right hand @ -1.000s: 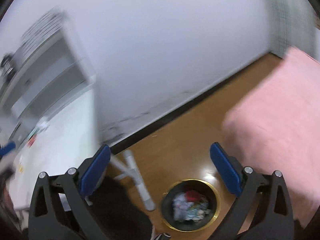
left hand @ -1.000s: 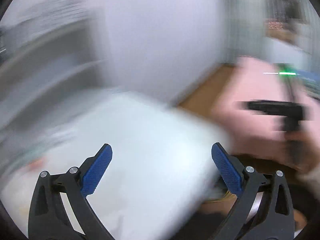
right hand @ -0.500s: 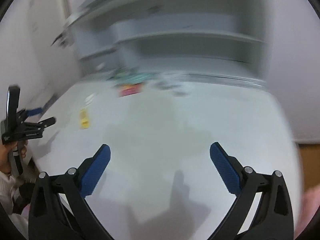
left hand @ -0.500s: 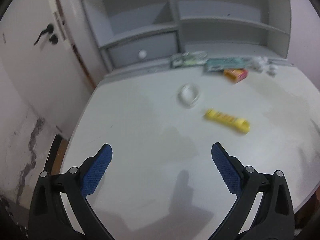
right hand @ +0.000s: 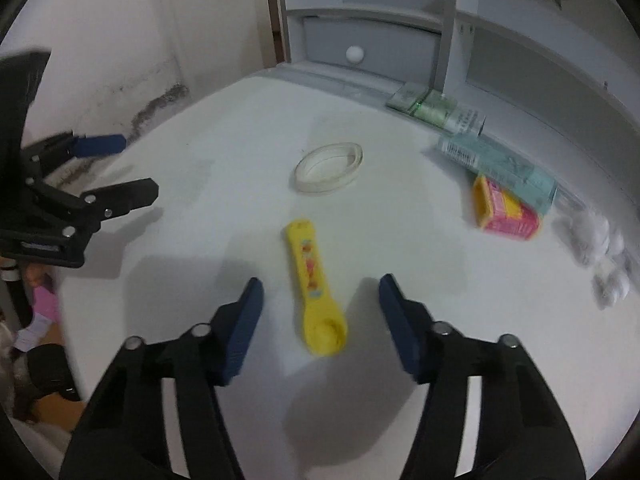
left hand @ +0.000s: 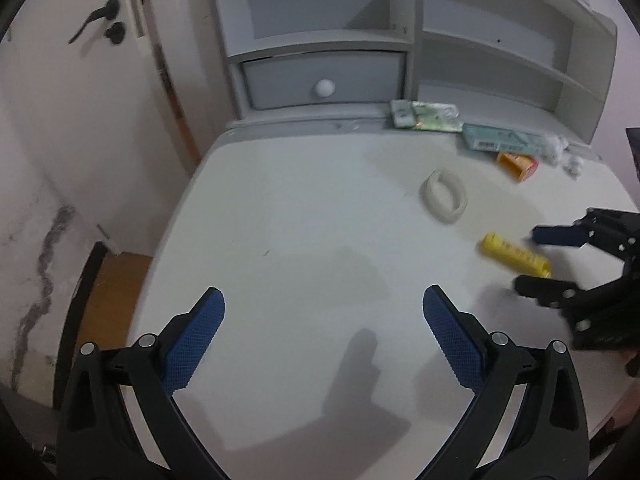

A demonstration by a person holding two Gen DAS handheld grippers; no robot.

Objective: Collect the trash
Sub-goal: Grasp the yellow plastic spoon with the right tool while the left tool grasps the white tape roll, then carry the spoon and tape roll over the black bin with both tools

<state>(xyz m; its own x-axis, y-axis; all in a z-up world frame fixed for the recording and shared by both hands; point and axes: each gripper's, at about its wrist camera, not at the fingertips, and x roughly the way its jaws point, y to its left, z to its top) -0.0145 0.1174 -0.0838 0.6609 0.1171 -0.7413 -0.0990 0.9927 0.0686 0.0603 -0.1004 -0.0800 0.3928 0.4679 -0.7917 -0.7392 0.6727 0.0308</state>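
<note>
In the right wrist view the right tongs stand wide apart with nothing between them gripped, lined up so that the yellow wrapper lies lengthwise in the gap at the lower middle of the frame; that straddling pose looks like the set-up for pinching it across its narrow width. The wrapper rests flat on the white counter, its rounded end nearest the camera, touching neither pad as far as can be seen. The left tongs are also fully spread and empty, held over a bare stretch of counter at the bottom of the left wrist view, probably kept clear so they do not crowd the other hand. Further up the right wrist frame lies a clear tape ring, and toward the right edge an orange-and-pink box, a teal carton, a green packet and crumpled white tissue sit pushed against the shelf unit, likely later pickings. No bin shows in either view.
</note>
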